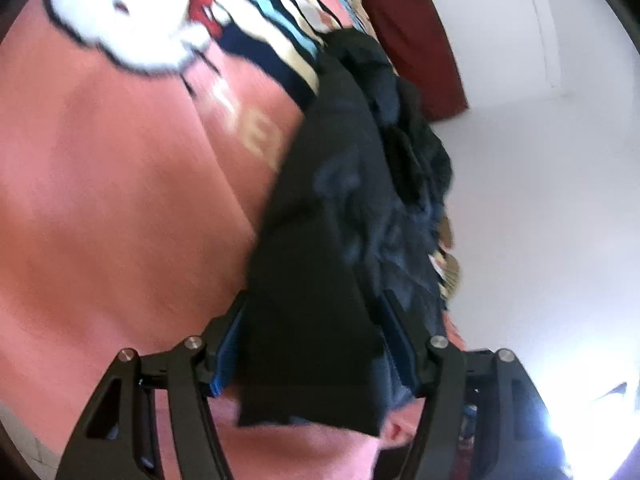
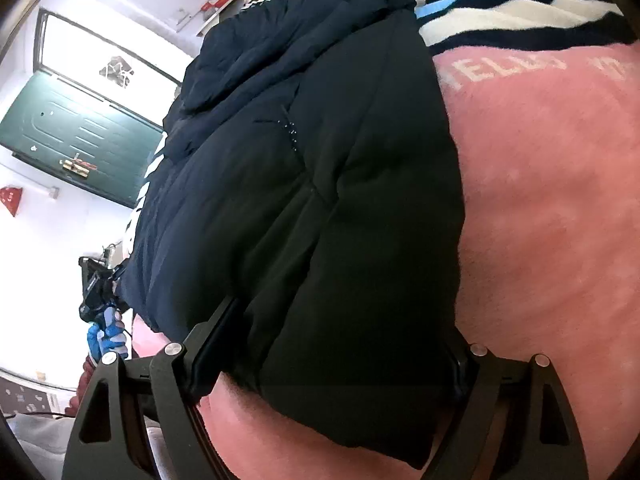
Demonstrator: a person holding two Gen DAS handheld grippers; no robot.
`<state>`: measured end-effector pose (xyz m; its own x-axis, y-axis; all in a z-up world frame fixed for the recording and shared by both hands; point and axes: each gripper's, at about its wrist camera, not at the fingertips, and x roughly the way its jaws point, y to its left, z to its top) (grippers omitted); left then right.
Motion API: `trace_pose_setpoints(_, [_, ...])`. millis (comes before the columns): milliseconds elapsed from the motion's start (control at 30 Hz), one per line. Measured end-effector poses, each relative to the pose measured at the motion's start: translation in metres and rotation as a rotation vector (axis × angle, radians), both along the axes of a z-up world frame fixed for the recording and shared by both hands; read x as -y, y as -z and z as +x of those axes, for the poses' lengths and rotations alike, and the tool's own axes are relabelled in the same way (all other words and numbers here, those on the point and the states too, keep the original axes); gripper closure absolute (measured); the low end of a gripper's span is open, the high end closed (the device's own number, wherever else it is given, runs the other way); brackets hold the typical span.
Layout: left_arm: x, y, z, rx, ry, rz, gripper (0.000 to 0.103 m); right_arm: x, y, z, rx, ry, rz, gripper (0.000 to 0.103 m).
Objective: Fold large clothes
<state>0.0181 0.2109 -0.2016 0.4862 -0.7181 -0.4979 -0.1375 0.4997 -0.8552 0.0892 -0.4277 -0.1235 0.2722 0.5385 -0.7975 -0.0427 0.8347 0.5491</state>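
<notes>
A dark padded jacket (image 1: 320, 200) lies bunched on a pink blanket (image 1: 120, 200). In the left wrist view a thick edge of it fills the gap between the fingers of my left gripper (image 1: 316, 320), which is shut on it. In the right wrist view the jacket (image 2: 320, 160) lies folded in a broad puffy slab on the blanket (image 2: 540, 200). My right gripper (image 2: 340, 340) is shut wide on the slab's near end. The left gripper (image 2: 98, 292) shows at the jacket's far left side, held by a blue-gloved hand (image 2: 108, 336).
The blanket carries a white cartoon print (image 1: 120, 12) and a striped band (image 2: 520, 12). A green door (image 2: 80, 132) and white walls (image 1: 540, 160) stand beyond the bed. A dark red panel (image 1: 412, 40) rises at the bed's far end.
</notes>
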Motion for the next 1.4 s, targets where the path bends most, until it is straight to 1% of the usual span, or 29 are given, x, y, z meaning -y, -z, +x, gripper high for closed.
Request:
trace_pose_setpoints(67, [0.010, 0.000, -0.002, 0.005, 0.027, 0.001, 0.042, -0.001, 0.001, -0.001, -0.007, -0.002, 0.015, 0.019])
trace_pose_setpoints(133, [0.017, 0.000, -0.002, 0.014, 0.026, -0.006, 0.042, -0.004, 0.002, -0.001, -0.012, -0.003, 0.018, 0.020])
trace_pose_setpoints(200, [0.021, -0.001, -0.003, 0.026, 0.021, -0.024, 0.042, -0.007, 0.003, -0.001, -0.017, -0.008, 0.011, 0.031])
trace_pose_setpoints(233, [0.025, -0.004, -0.002, 0.037, 0.026, -0.028, 0.043, -0.008, 0.003, -0.002, -0.021, -0.011, 0.013, 0.034])
trace_pose_setpoints(267, [0.028, -0.007, -0.002, 0.047, 0.035, -0.024, 0.044, -0.009, 0.004, -0.001, -0.023, -0.015, 0.013, 0.040])
trace_pose_setpoints(300, [0.031, -0.011, -0.002, 0.057, 0.037, -0.005, 0.044, -0.010, 0.003, -0.001, -0.021, -0.019, 0.013, 0.047])
trace_pose_setpoints(333, [0.037, -0.016, -0.002, 0.069, 0.043, 0.021, 0.046, -0.011, 0.003, -0.001, -0.017, -0.023, 0.018, 0.053])
trace_pose_setpoints(367, [0.040, -0.021, -0.002, 0.082, 0.050, 0.032, 0.056, -0.012, 0.001, -0.001, -0.009, -0.028, 0.029, 0.062])
trace_pose_setpoints(400, [0.044, -0.026, -0.001, 0.099, 0.055, 0.038, 0.065, -0.012, -0.001, -0.001, 0.003, -0.034, 0.033, 0.069])
trace_pose_setpoints(433, [0.045, -0.032, -0.001, 0.115, 0.056, 0.040, 0.067, -0.014, -0.004, -0.001, 0.021, -0.045, 0.029, 0.071])
trace_pose_setpoints(467, [0.047, -0.038, 0.001, 0.133, 0.057, 0.040, 0.073, -0.015, -0.006, -0.002, 0.037, -0.054, 0.024, 0.075])
trace_pose_setpoints(500, [0.049, -0.046, 0.003, 0.153, 0.057, 0.038, 0.077, -0.017, -0.010, -0.002, 0.060, -0.062, 0.027, 0.078])
trace_pose_setpoints(567, [0.052, -0.060, 0.008, 0.181, 0.055, 0.030, 0.079, -0.016, -0.016, -0.002, 0.091, -0.060, 0.048, 0.081])
trace_pose_setpoints(600, [0.052, -0.066, 0.010, 0.193, 0.052, 0.021, 0.079, -0.014, -0.020, -0.001, 0.110, -0.045, 0.079, 0.082])
trace_pose_setpoints(700, [0.051, -0.086, 0.024, 0.229, 0.037, -0.025, 0.079, -0.006, -0.031, 0.004, 0.155, -0.003, 0.143, 0.083])
trace_pose_setpoints(800, [0.045, -0.105, 0.044, 0.265, 0.007, -0.102, 0.079, 0.005, -0.044, 0.014, 0.202, 0.051, 0.231, 0.083])
trace_pose_setpoints(900, [0.038, -0.117, 0.063, 0.275, -0.036, -0.177, 0.079, 0.022, -0.059, 0.032, 0.247, 0.124, 0.359, 0.083])
trace_pose_setpoints(933, [0.038, -0.120, 0.079, 0.267, -0.063, -0.215, 0.079, 0.026, -0.062, 0.037, 0.257, 0.143, 0.390, 0.083])
trace_pose_setpoints(967, [0.036, -0.123, 0.089, 0.262, -0.083, -0.245, 0.079, 0.033, -0.068, 0.048, 0.273, 0.174, 0.438, 0.083])
trace_pose_setpoints(1000, [0.034, -0.125, 0.099, 0.259, -0.104, -0.272, 0.079, 0.036, -0.071, 0.054, 0.282, 0.191, 0.466, 0.083])
trace_pose_setpoints(1067, [0.029, -0.132, 0.123, 0.258, -0.142, -0.314, 0.079, 0.045, -0.079, 0.080, 0.301, 0.239, 0.569, 0.083])
trace_pose_setpoints(1167, [0.028, -0.137, 0.159, 0.242, -0.184, -0.366, 0.079, 0.049, -0.085, 0.116, 0.307, 0.291, 0.652, 0.082])
trace_pose_setpoints(1200, [0.028, -0.137, 0.173, 0.234, -0.198, -0.377, 0.079, 0.050, -0.084, 0.134, 0.302, 0.320, 0.694, 0.082])
trace_pose_setpoints(1267, [0.028, -0.139, 0.201, 0.223, -0.223, -0.374, 0.079, 0.049, -0.082, 0.165, 0.290, 0.368, 0.742, 0.081])
trace_pose_setpoints(1333, [0.029, -0.139, 0.232, 0.207, -0.246, -0.371, 0.079, 0.045, -0.081, 0.192, 0.288, 0.398, 0.739, 0.081])
trace_pose_setpoints(1400, [0.032, -0.139, 0.264, 0.200, -0.254, -0.348, 0.079, 0.041, -0.078, 0.220, 0.281, 0.433, 0.741, 0.081])
